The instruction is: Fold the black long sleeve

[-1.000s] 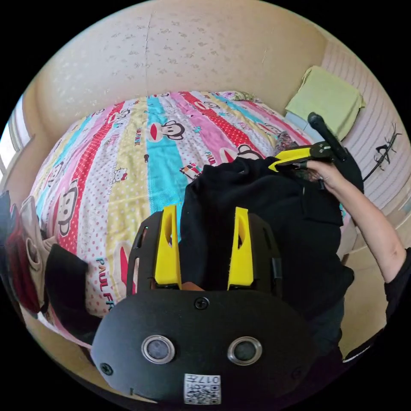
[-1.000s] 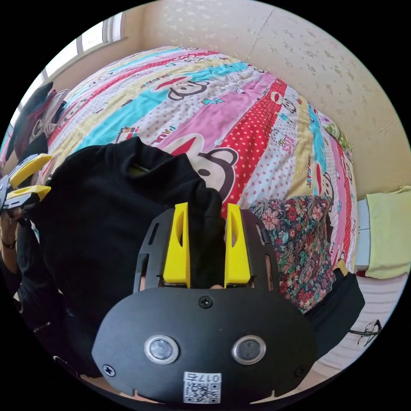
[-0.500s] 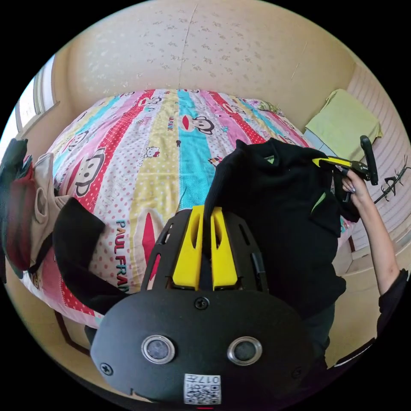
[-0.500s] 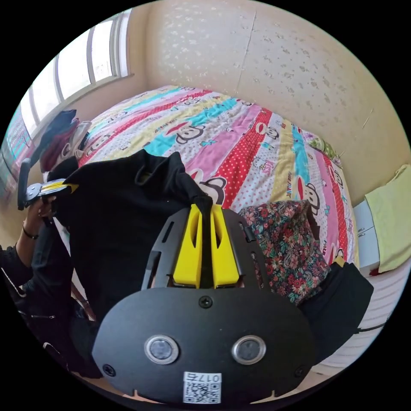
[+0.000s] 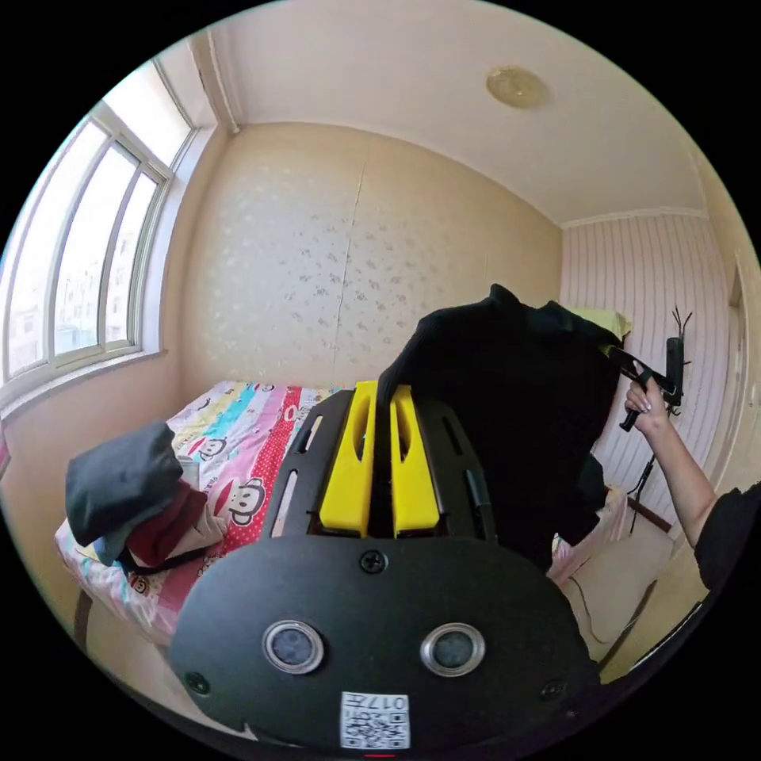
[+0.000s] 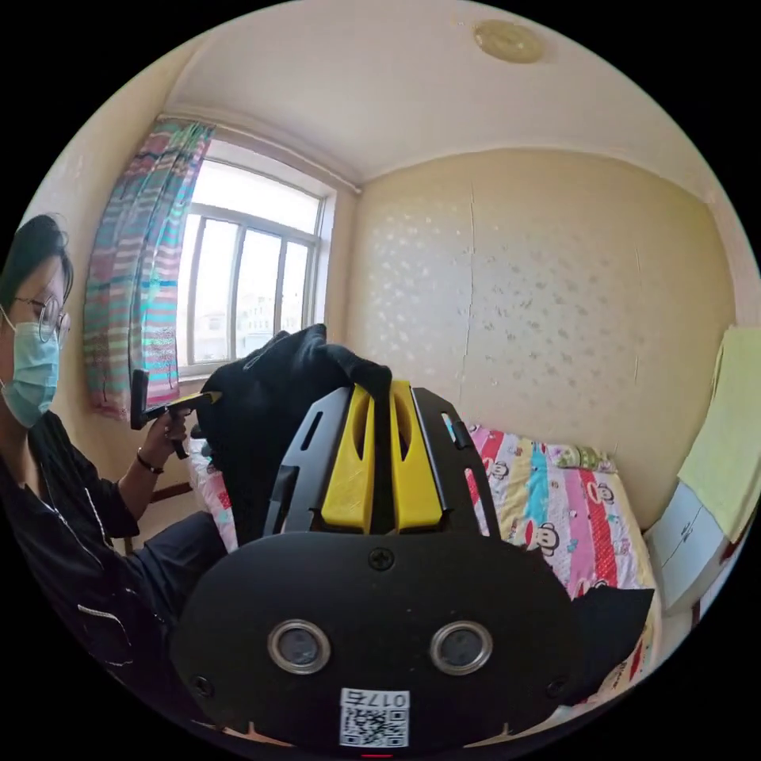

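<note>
The black long sleeve (image 5: 515,412) hangs in the air between the two grippers, off the bed. My left gripper (image 5: 384,390) is shut on one upper edge of it, the fabric pinched between the yellow jaws. In the left gripper view, a hand holds the right gripper (image 5: 617,358) at the garment's far upper edge. My right gripper (image 6: 381,388) is shut on the black long sleeve (image 6: 261,412), which drapes to the left. There a hand holds the left gripper (image 6: 200,399) at the garment's other end.
The bed (image 5: 238,444) with its striped cartoon cover lies below, bearing a pile of folded clothes (image 5: 135,499) at its near corner. The same bed (image 6: 555,507) carries a black cloth (image 6: 610,626) at its edge. A person (image 6: 71,539) stands at left. A white cabinet (image 6: 682,547) and yellow-green cloth (image 6: 729,428) are at right.
Both grippers went from open around the fabric to shut on it, then lifted the black long sleeve off the bed. Both cameras have risen and tilted up toward wall and ceiling.
</note>
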